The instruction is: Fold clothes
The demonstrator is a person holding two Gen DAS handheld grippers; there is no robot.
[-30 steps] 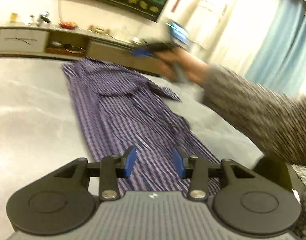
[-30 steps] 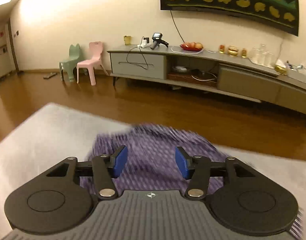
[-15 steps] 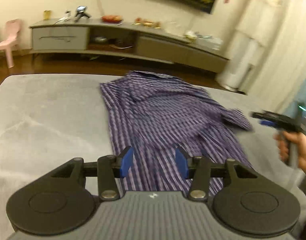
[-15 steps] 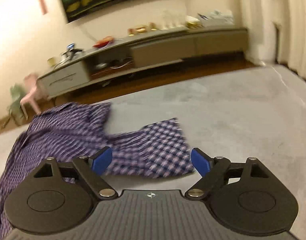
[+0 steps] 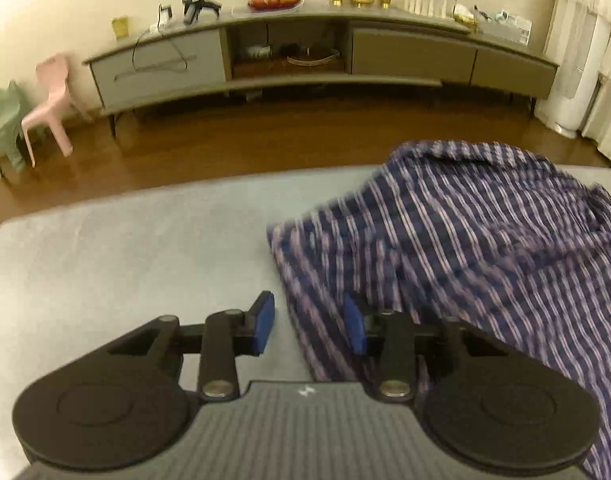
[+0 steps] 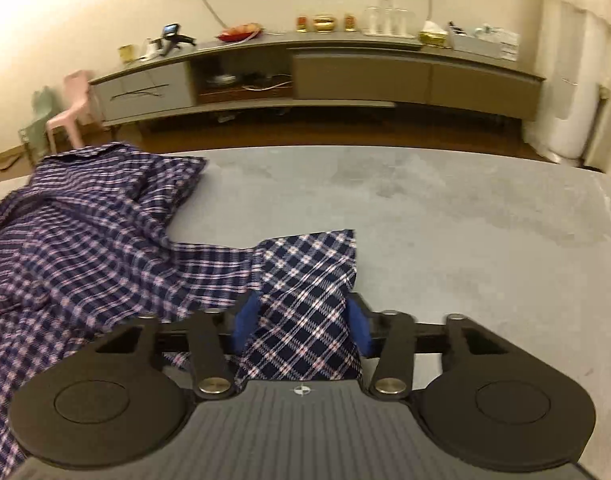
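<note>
The plaid shirt (image 6: pixel 85 248) lies spread and rumpled on the grey padded surface (image 6: pixel 465 216), its body toward my left and one sleeve (image 6: pixel 305 280) trailing toward my right tool. The right wrist view shows the checks sharply: dark blue crossed with white and pink lines, the collar end near the far edge of the surface. The left wrist view shows the same shirt (image 5: pixel 485 248) only as a motion-blurred striped mass filling the right half of the frame, with its near left edge running down between my fingers; this view does not show the sleeve end. It does show the bare surface (image 5: pixel 125 264) to the left of the garment.

My right gripper (image 6: pixel 301 320) has the sleeve end lying between its blue pads (image 6: pixel 245 316); the fingers stand moderately apart, with fabric against both pads, bunched rather than pinched flat. Whether the cloth is firmly clamped I cannot tell. My left gripper (image 5: pixel 309 324) is spread, its jaws apart with a clear gap; its left pad (image 5: pixel 263 322) hangs over bare surface and the right one over the shirt's edge, holding nothing.

Beyond the surface, both views show a wooden floor, a long low cabinet (image 5: pixel 305 52) against the wall, and a pink chair (image 5: pixel 51 100) at its left.
</note>
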